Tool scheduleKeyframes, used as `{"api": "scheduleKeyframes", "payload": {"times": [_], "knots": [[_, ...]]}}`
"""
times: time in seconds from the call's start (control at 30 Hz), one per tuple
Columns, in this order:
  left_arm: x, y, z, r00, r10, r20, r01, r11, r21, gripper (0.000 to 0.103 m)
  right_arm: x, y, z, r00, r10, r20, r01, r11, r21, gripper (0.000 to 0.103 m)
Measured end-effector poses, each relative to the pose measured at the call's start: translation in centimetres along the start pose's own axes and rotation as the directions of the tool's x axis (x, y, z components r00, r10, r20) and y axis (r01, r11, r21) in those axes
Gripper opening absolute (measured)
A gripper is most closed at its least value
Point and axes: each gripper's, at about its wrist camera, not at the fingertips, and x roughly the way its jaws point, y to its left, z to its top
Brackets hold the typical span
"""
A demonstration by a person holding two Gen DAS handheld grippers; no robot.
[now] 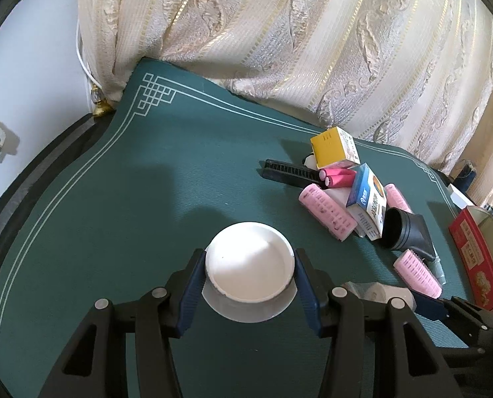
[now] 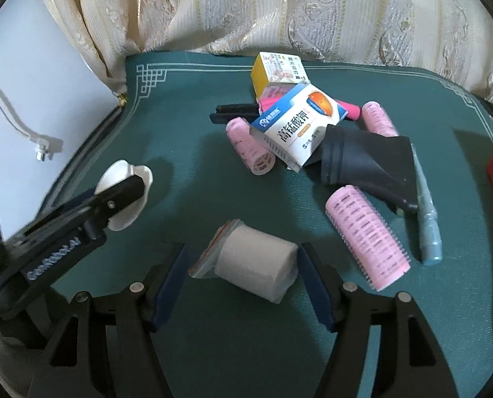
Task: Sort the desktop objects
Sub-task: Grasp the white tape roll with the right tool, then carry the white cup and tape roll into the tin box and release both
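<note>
My left gripper (image 1: 249, 267) is shut on a round white jar (image 1: 249, 267), its blue pads against both sides, held over the green mat (image 1: 147, 182). In the right wrist view the same jar (image 2: 123, 195) shows at the left with the left gripper across it. My right gripper (image 2: 241, 265) is open around a white gauze roll in a clear bag (image 2: 256, 267); the right pad is at the roll's end, the left pad stands apart. The roll also shows in the left wrist view (image 1: 376, 292).
A pile lies at mid-mat: yellow box (image 2: 276, 69), blue-white medicine box (image 2: 299, 126), black comb (image 2: 236, 112), black dryer nozzle (image 2: 369, 162), pink rollers (image 2: 366, 235), a pale blue tube (image 2: 427, 219). A red box (image 1: 475, 258) stands at the right edge. Curtain behind.
</note>
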Motion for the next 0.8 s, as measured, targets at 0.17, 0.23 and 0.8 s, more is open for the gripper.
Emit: {"api": "scheduleKeyframes", "payload": {"times": [0.17, 0.23, 0.8], "knots": [[0.2, 0.0, 0.0, 1.000, 0.004, -0.006, -0.004, 1.000, -0.002, 0.054, 0.1, 0.2, -0.5, 1.000, -0.011, -0.002, 0.011, 0.999, -0.036, 0.045], [0.3, 0.0, -0.1, 1.000, 0.004, -0.010, -0.005, 1.000, -0.001, 0.054, -0.1, 0.3, -0.6, 1.000, -0.010, 0.004, 0.010, 0.999, -0.046, 0.044], [0.2, -0.9, -0.4, 1.000, 0.009, 0.000, -0.008, 0.999, 0.035, 0.054, -5.3, -2.2, -1.2, 0.992, -0.007, 0.124, 0.004, 1.000, 0.024, 0.043]]}}
